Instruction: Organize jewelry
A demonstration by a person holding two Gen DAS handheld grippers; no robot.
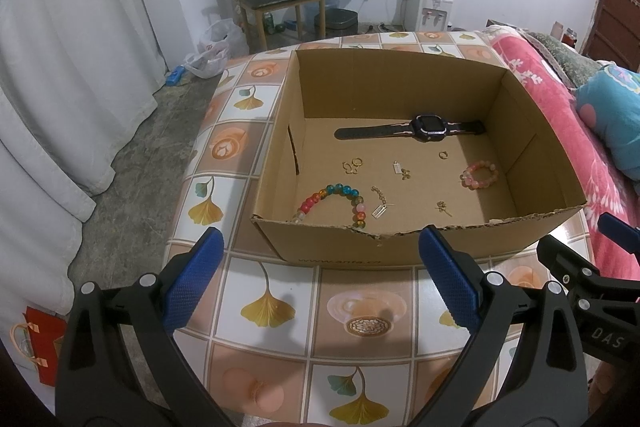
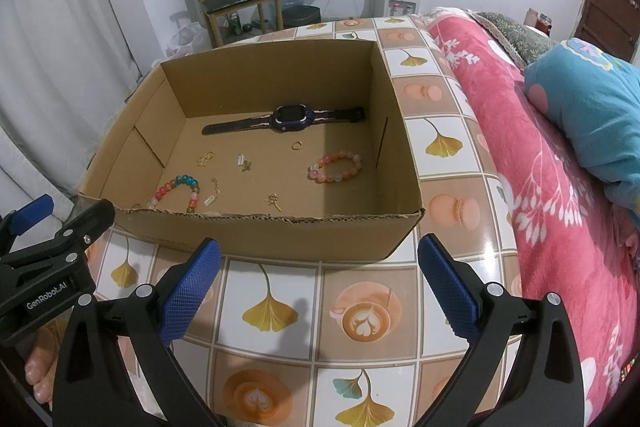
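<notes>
I've got both grippers hovering low over the counter, side by side, just short of the near wall of the cardboard box. Left gripper: fingers spread wide, nothing between them, pointing at the box's near-left corner. Right gripper: fingers equally spread, empty, aimed at the near wall toward the right corner.

The jewelry all lies on the box floor: watch along the far wall, rainbow bead bracelet at the near-left, pink bead bracelet toward the right wall, small gold pieces scattered between them.

The box top is open and its near rim is ragged. Bare counter lies under both grippers; a bed borders the counter's right edge.
</notes>
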